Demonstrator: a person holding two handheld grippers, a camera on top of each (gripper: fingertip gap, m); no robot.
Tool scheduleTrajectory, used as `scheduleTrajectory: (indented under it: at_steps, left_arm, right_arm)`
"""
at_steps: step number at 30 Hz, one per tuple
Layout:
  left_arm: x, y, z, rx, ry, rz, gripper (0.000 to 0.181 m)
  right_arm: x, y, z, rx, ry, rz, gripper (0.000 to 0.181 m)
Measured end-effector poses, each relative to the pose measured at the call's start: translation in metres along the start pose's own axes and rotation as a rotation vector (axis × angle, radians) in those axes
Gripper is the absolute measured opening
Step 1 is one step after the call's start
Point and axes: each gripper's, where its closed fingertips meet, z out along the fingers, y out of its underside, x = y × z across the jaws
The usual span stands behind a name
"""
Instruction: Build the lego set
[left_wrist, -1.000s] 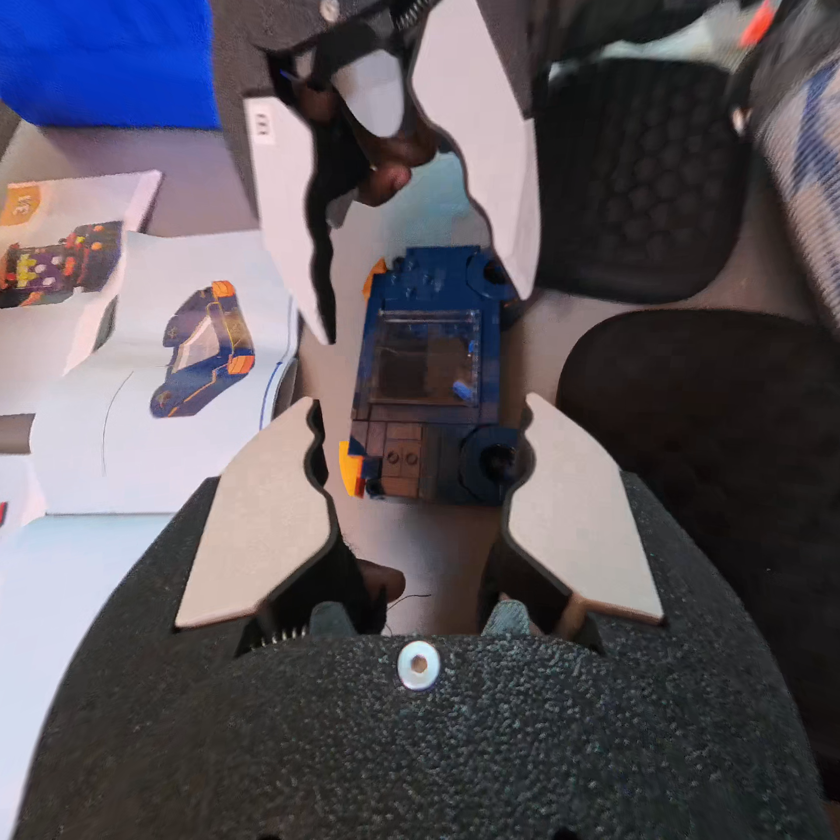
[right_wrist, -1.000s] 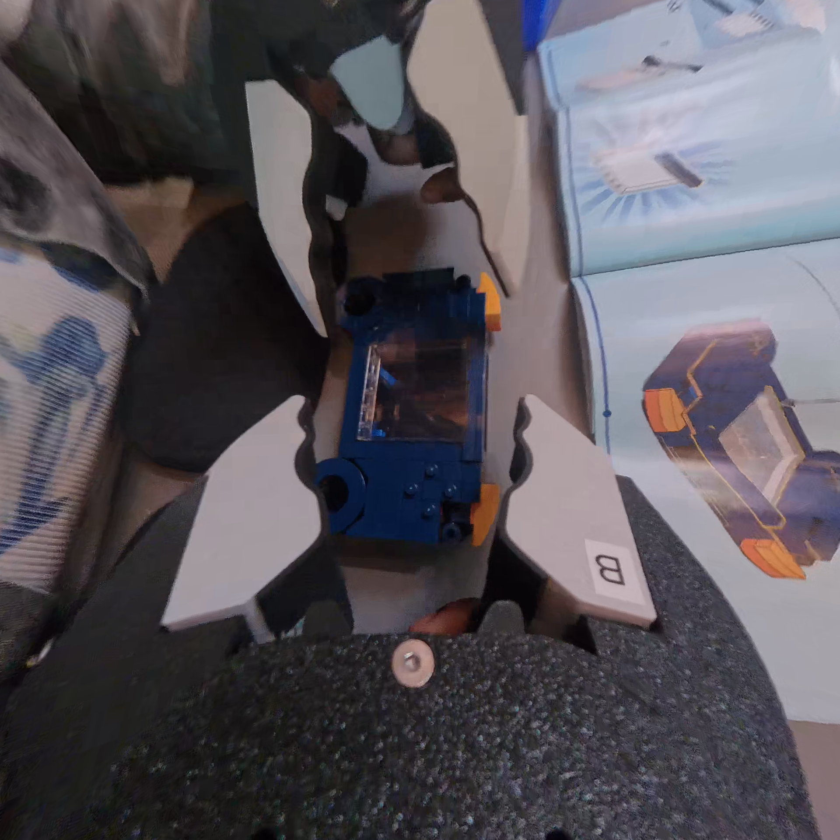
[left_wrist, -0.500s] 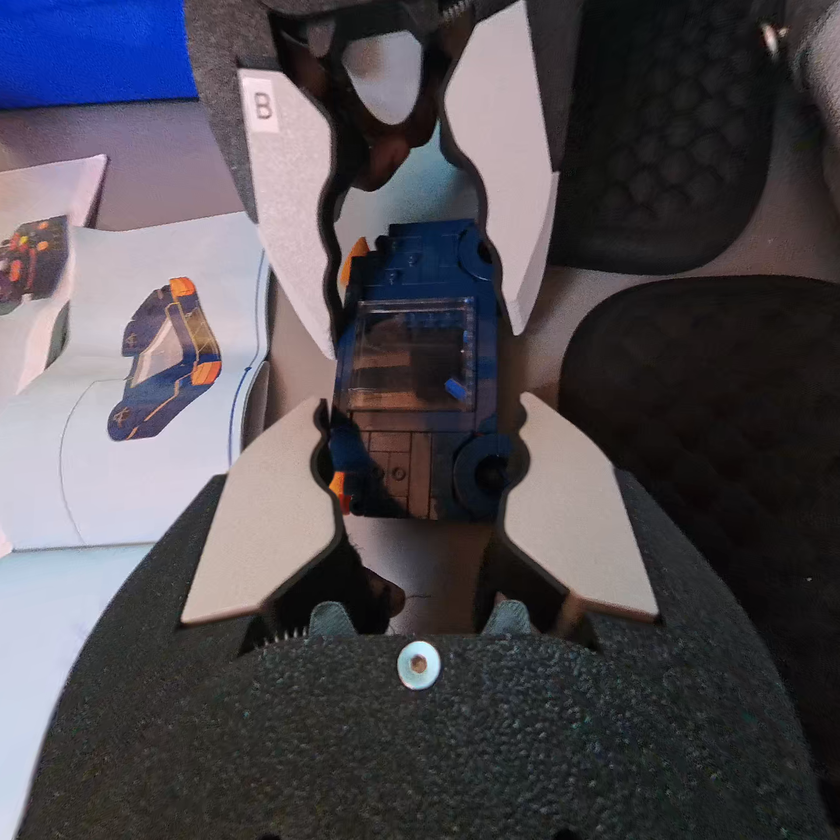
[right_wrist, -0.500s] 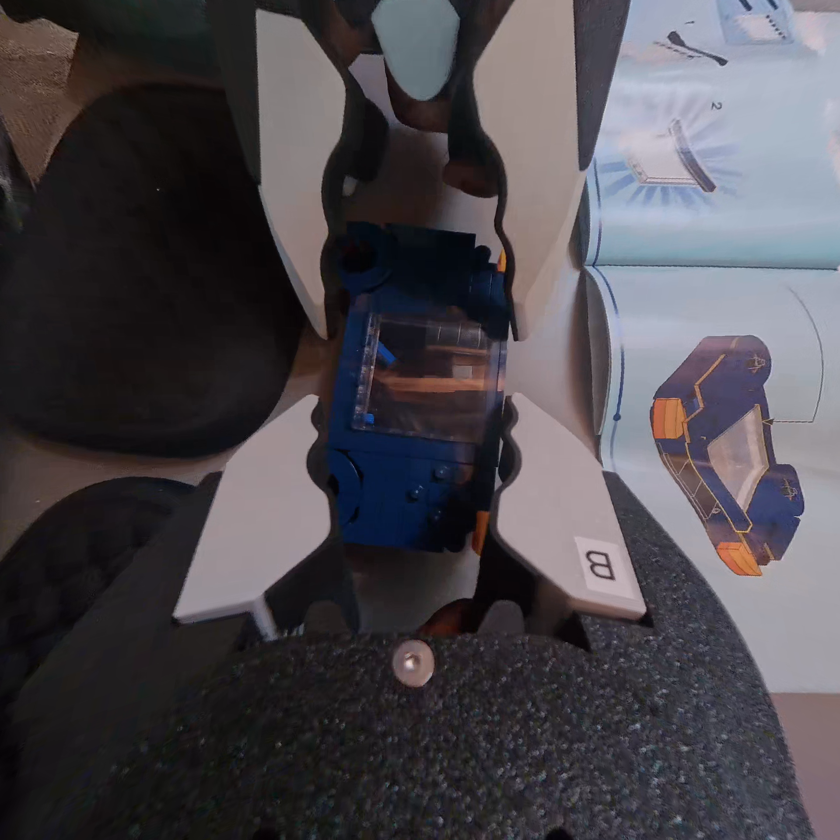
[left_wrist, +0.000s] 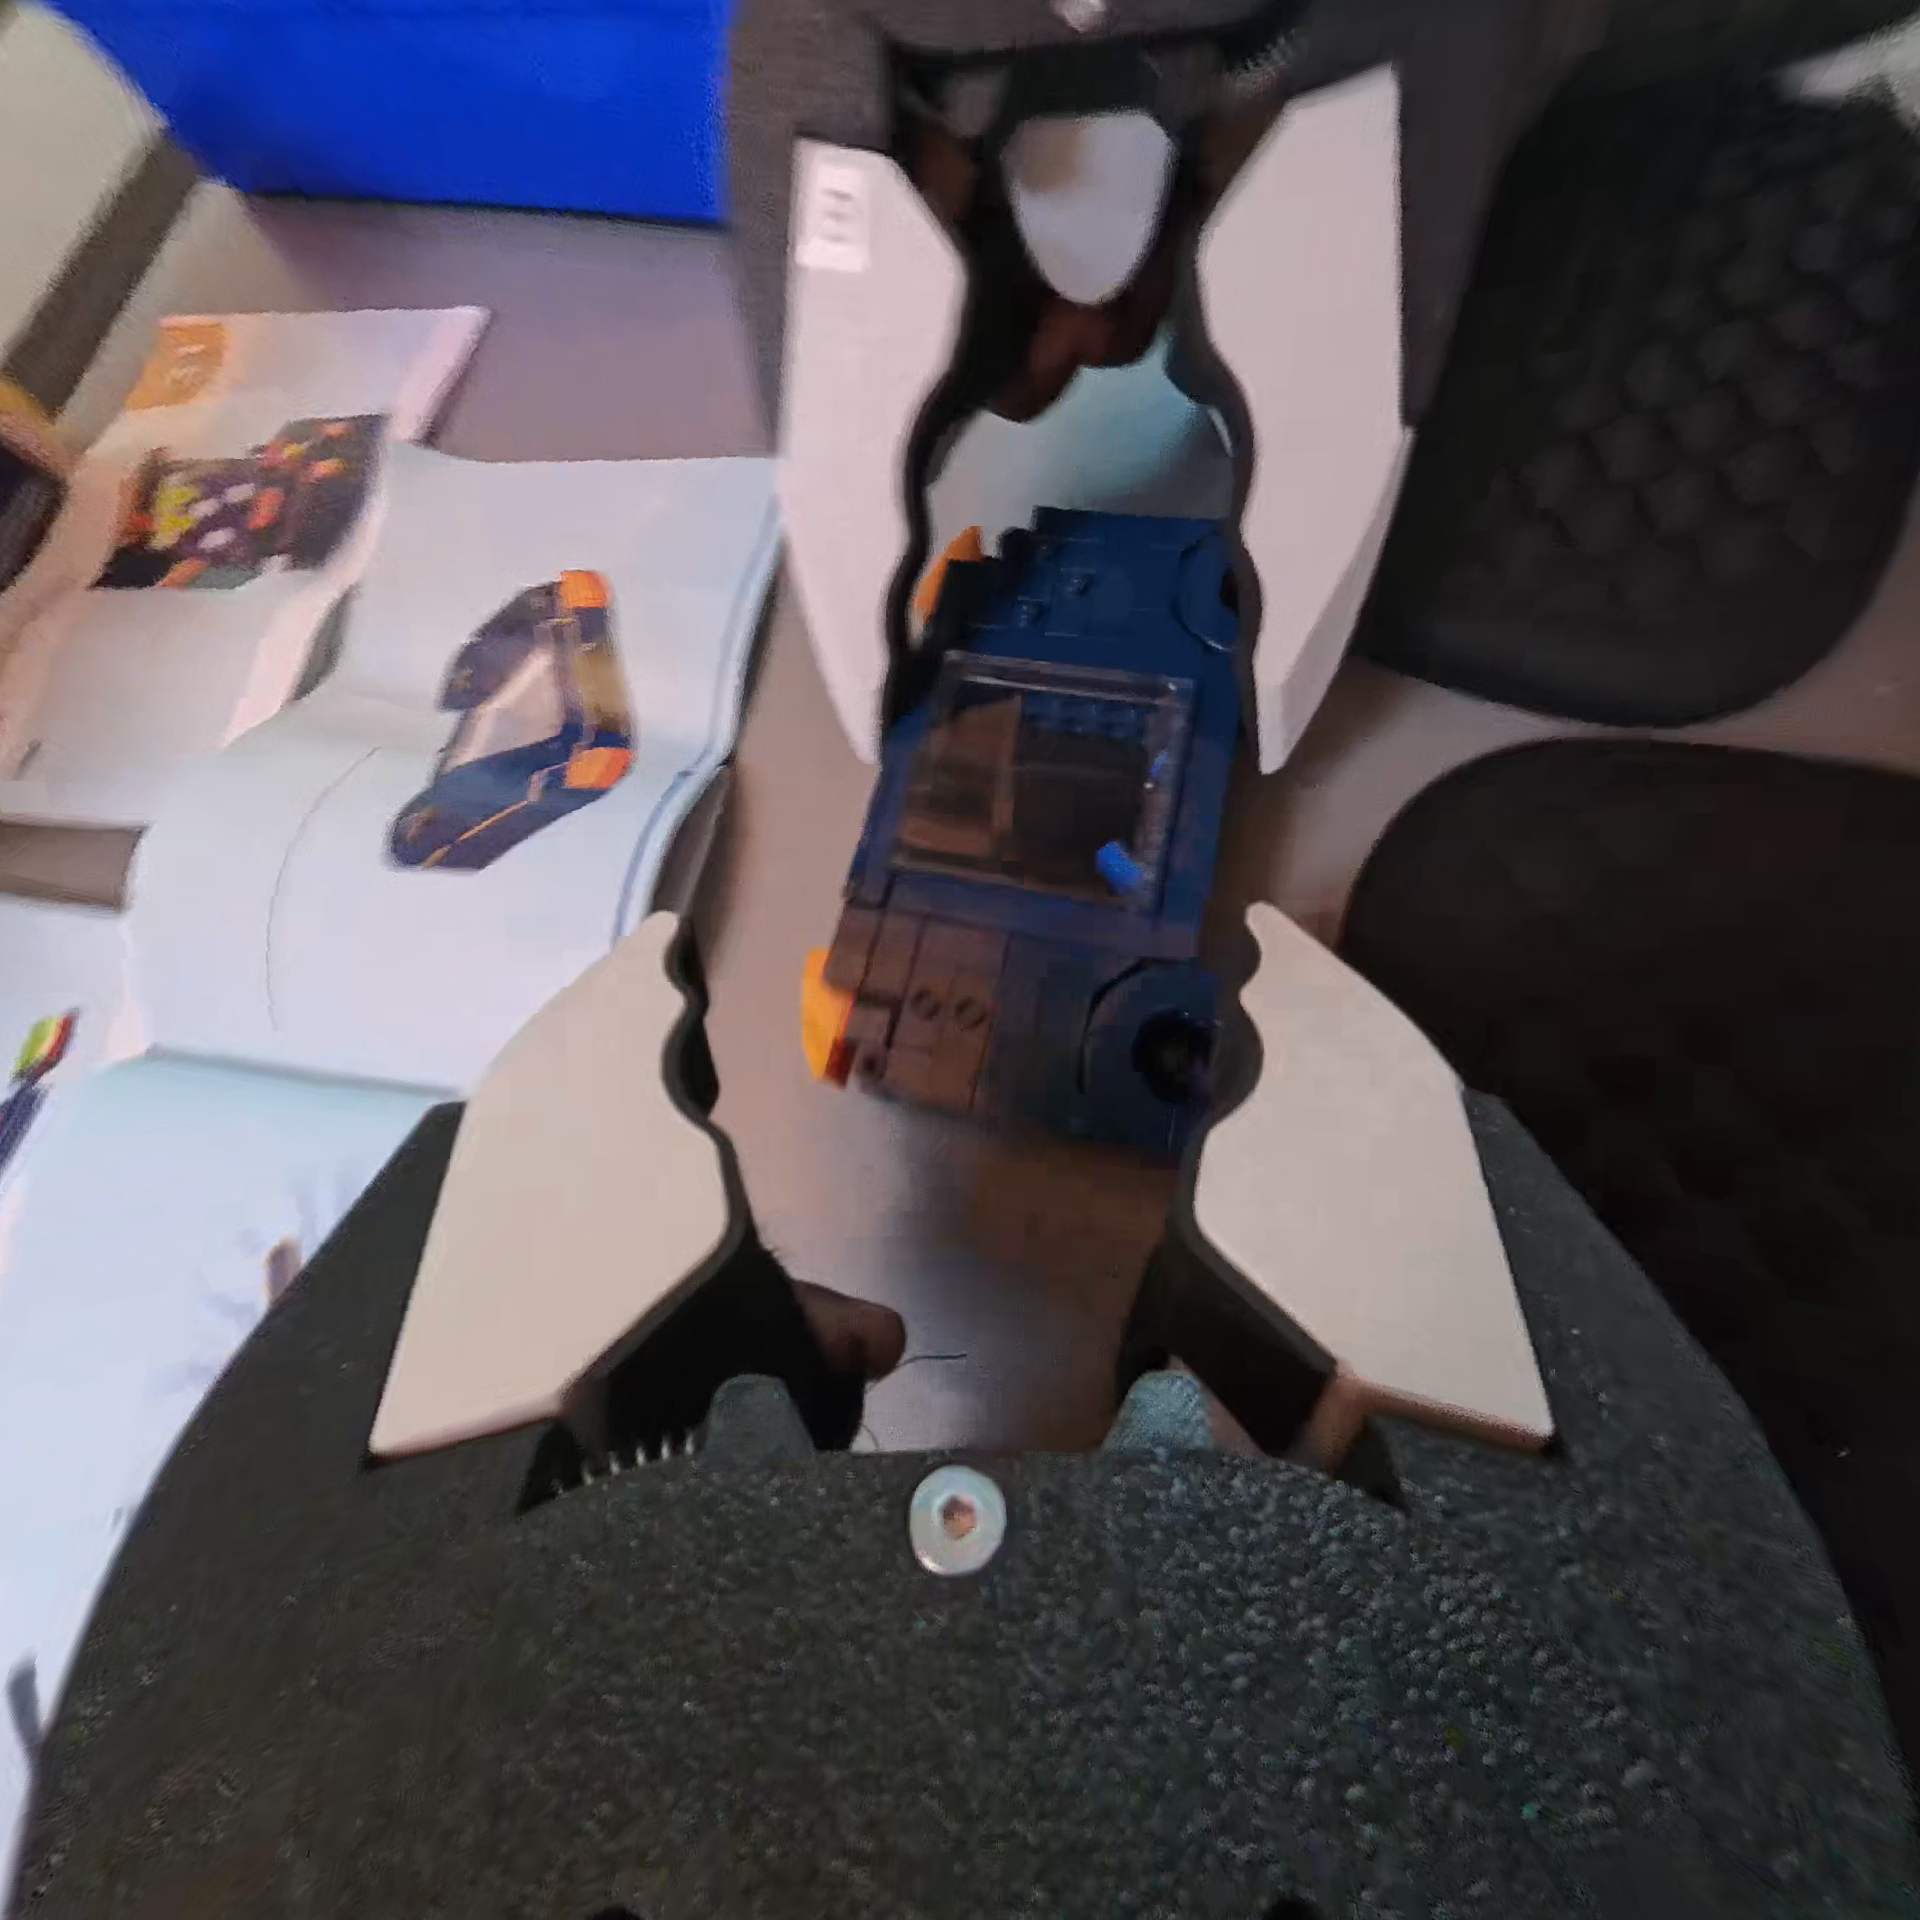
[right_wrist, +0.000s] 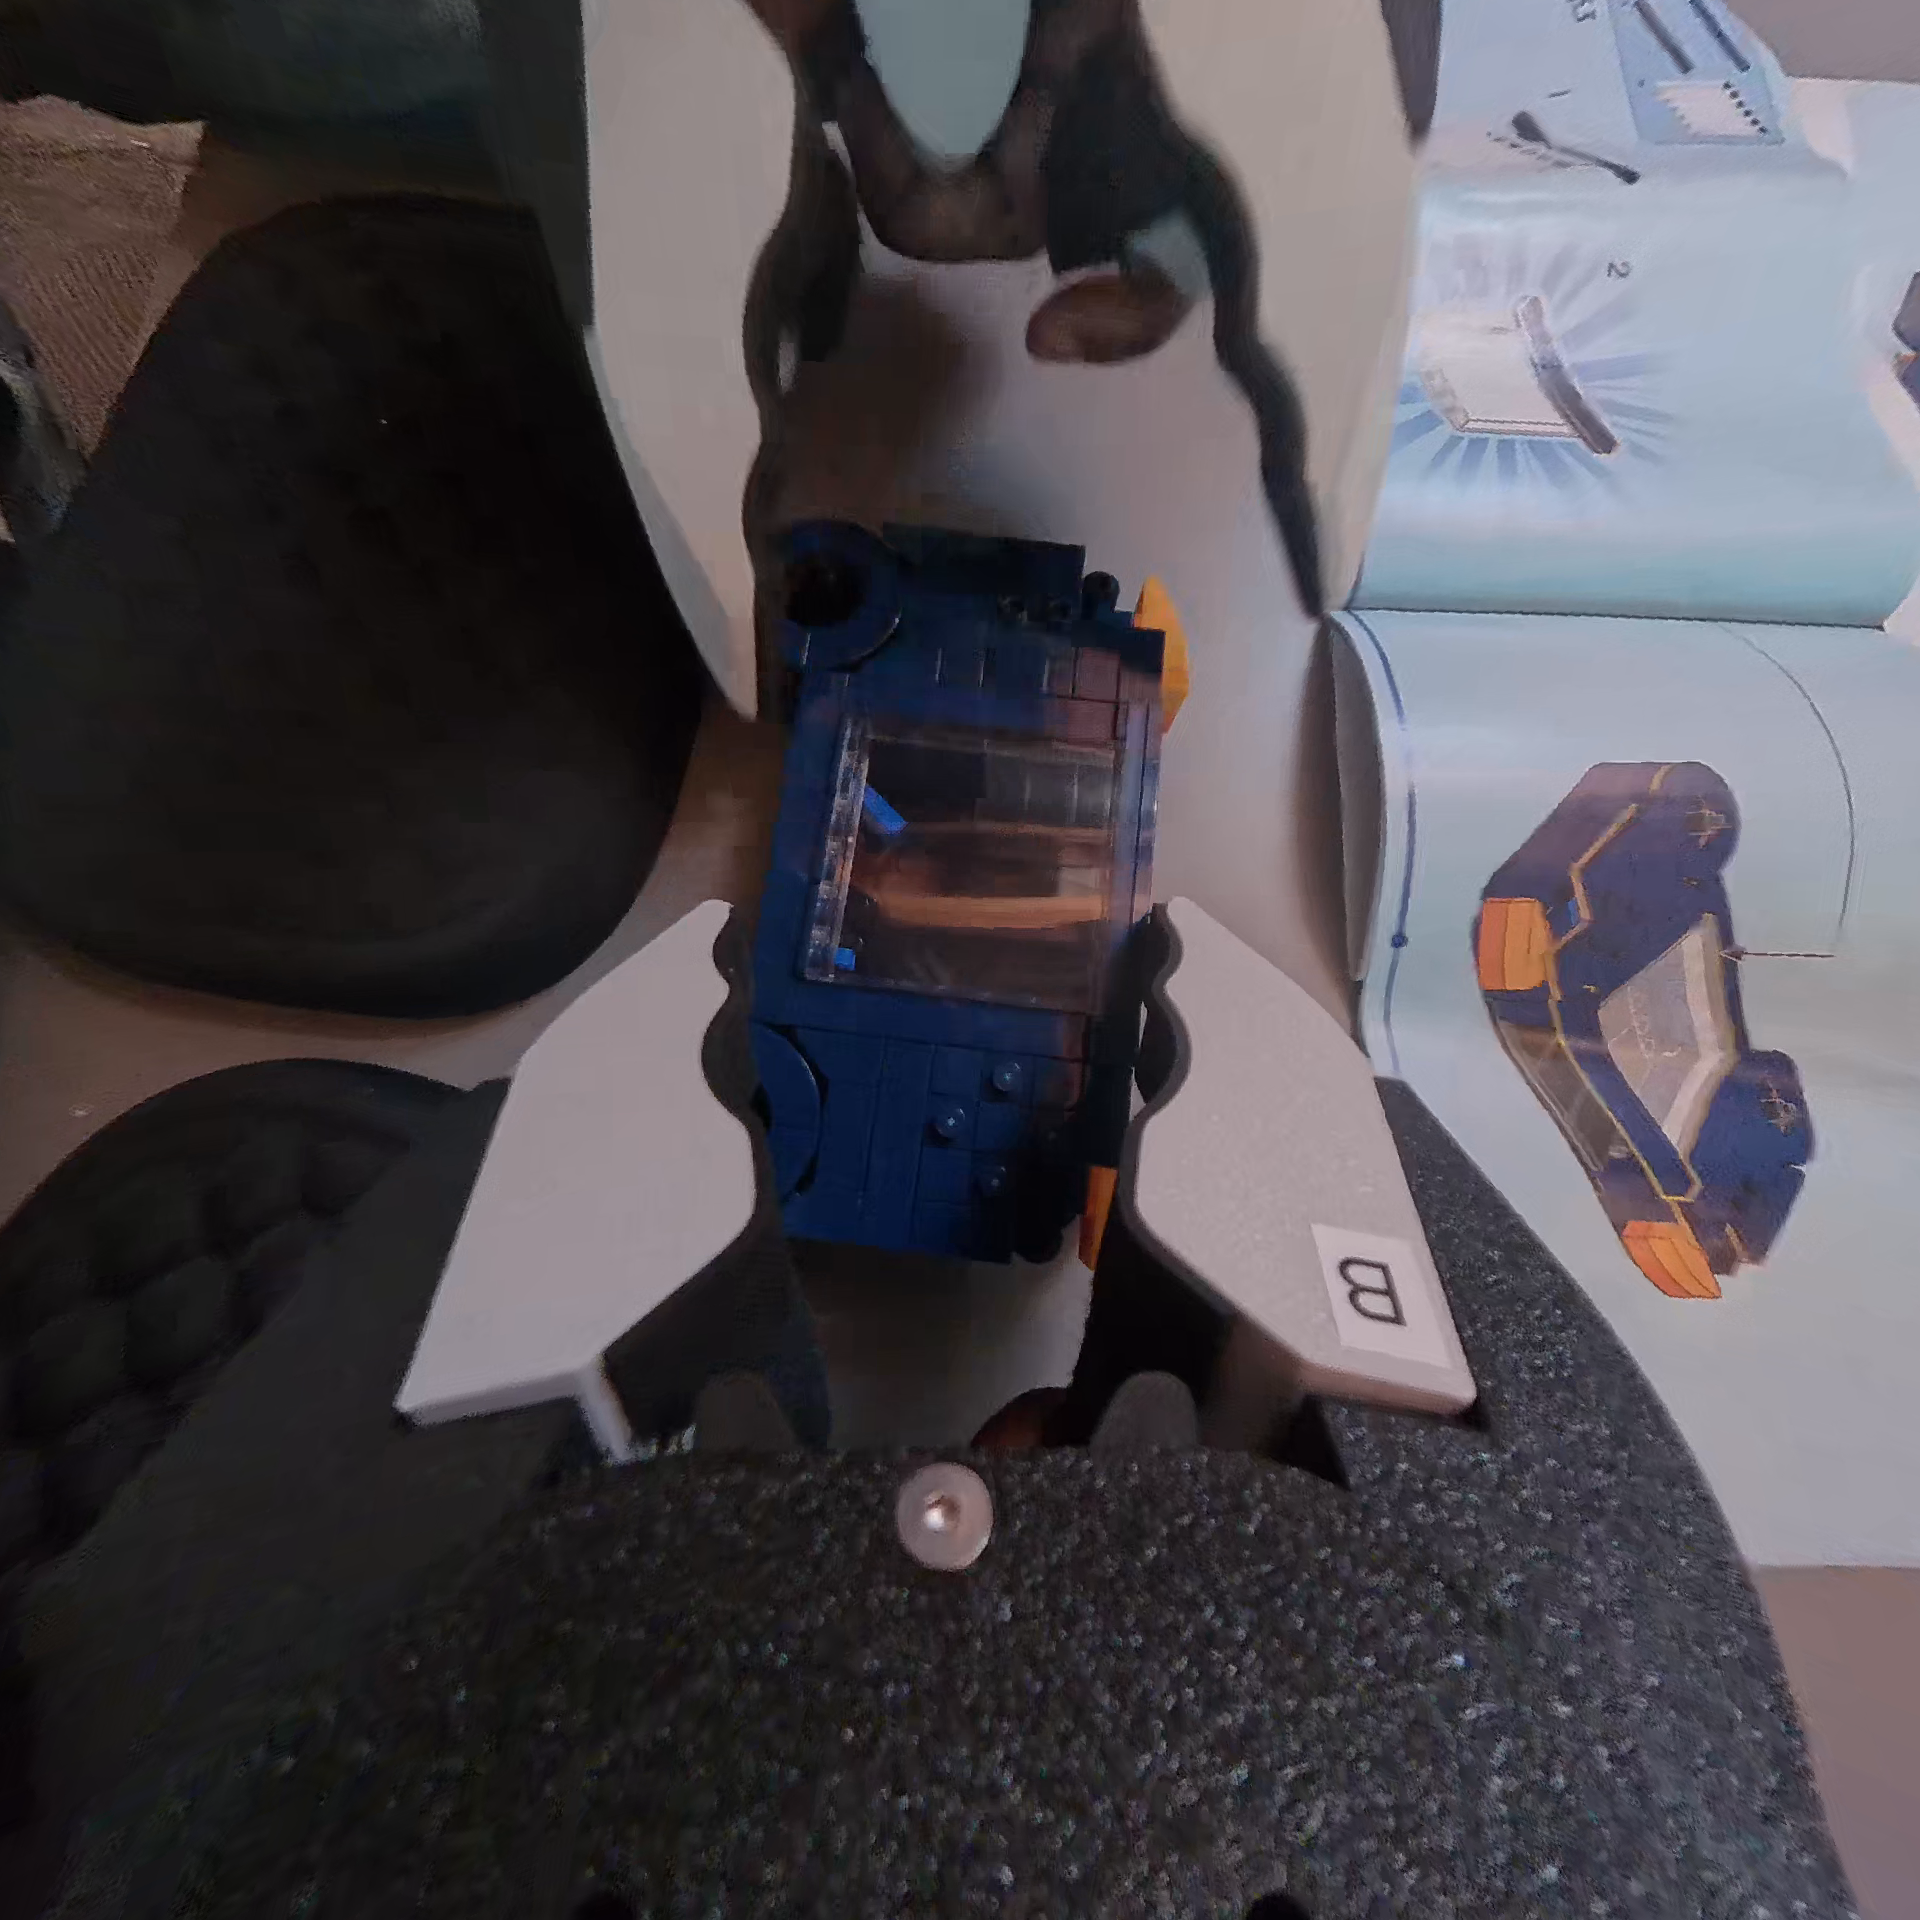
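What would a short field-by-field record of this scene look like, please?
model: dark blue lego car with orange corners and a clear window panel
left tongs: open, straddling one end of the car
right tongs: shut on the opposite end
car resting or lifted: cannot tell
booklet: open instruction booklet beside the car, its page picturing a similar car
surroundings: black cushions on the other side; blue box at the back
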Motion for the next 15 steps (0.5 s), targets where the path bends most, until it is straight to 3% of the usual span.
scheduleTrajectory:
  at_steps: [5,7,9,12,15]
  left_arm:
    - [-0.043,-0.020,-0.058,0.464,-0.200,-0.510,0.103]
    - [-0.041,-0.020,-0.064,0.566,-0.111,-0.714,0.106]
    - [-0.025,-0.022,-0.053,0.571,0.069,-0.835,0.106]
    - [-0.015,-0.024,-0.040,0.529,0.233,-0.837,0.091]
    - [-0.006,-0.030,-0.030,0.485,0.274,-0.660,0.079]
  right_arm:
    - [0.013,-0.014,-0.021,0.078,0.154,-0.178,0.073]
    - [0.018,-0.025,-0.031,0.068,0.268,-0.351,0.072]
    - [0.017,-0.035,-0.038,0.060,0.347,-0.513,0.072]
    - [0.011,-0.045,-0.042,0.040,0.424,-0.722,0.071]
    - [0.005,-0.054,-0.045,0.042,0.495,-0.889,0.071]
